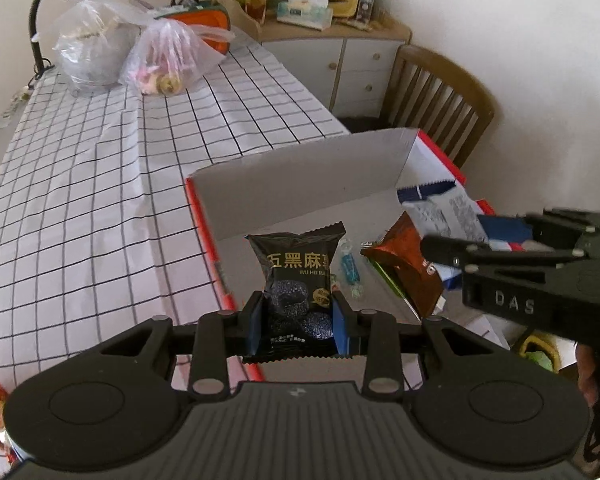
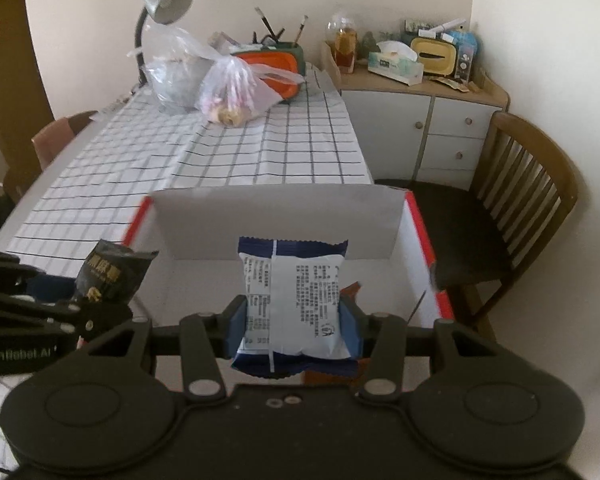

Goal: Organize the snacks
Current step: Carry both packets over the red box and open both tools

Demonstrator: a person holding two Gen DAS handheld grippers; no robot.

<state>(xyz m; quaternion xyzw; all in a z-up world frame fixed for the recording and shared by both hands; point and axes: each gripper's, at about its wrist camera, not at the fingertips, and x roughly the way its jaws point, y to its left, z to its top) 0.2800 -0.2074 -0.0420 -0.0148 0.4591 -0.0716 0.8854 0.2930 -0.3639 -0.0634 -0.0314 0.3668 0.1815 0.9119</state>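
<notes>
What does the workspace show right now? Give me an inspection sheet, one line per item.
Surface: table under a grid-check cloth, mostly bare in the middle.
Job's things: open red-edged box holding an orange-brown packet and small candies.
Clutter: two plastic bags, orange case, desk lamp at the far end.
Grippers: left tongs shut on a black snack packet; right tongs shut on a blue-and-white snack packet; both over the box.
Cables: lamp cord, nothing else seen.
Surroundings: wooden chair, cabinet with tissue boxes and bottle.
</notes>
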